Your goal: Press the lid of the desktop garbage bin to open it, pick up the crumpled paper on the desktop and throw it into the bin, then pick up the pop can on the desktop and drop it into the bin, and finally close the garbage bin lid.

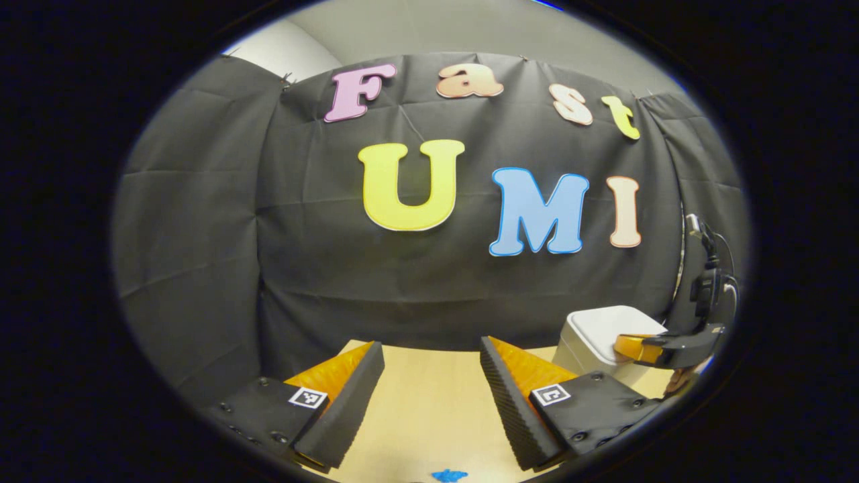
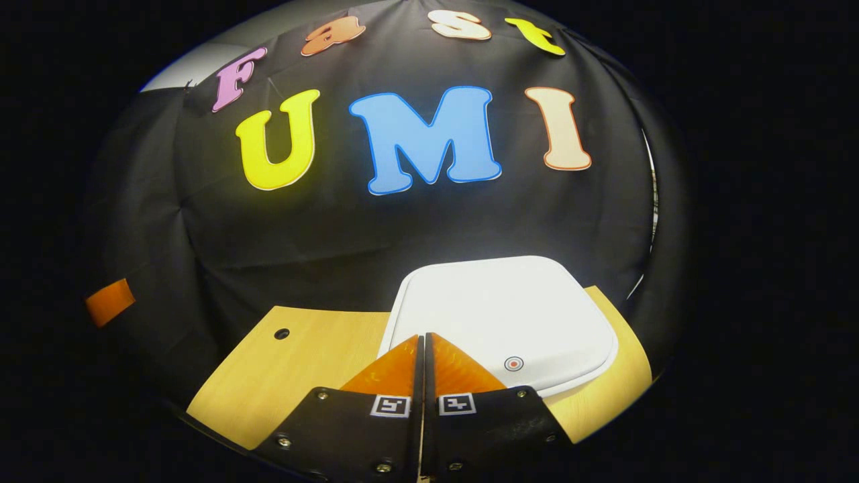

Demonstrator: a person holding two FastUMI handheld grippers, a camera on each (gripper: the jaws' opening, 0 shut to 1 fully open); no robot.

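The white garbage bin (image 2: pixel 503 315) stands on the wooden desktop with its lid down; a small round red mark (image 2: pixel 513 363) sits near the lid's front edge. My right gripper (image 2: pixel 423 339) is shut with nothing between its fingers, its tips over the lid's front edge, left of the mark. In the left gripper view the same bin (image 1: pixel 597 335) stands at the right, with the right gripper (image 1: pixel 637 347) over its near side. My left gripper (image 1: pixel 433 359) is open and empty above the desktop, well left of the bin.
The wooden desktop (image 2: pixel 302 362) has a small dark hole (image 2: pixel 282 333) near its back edge. A small blue mark (image 1: pixel 448 475) lies on the desktop (image 1: pixel 429 409) near me. A cable and mount (image 1: pixel 704 282) hang at the right by the booth wall.
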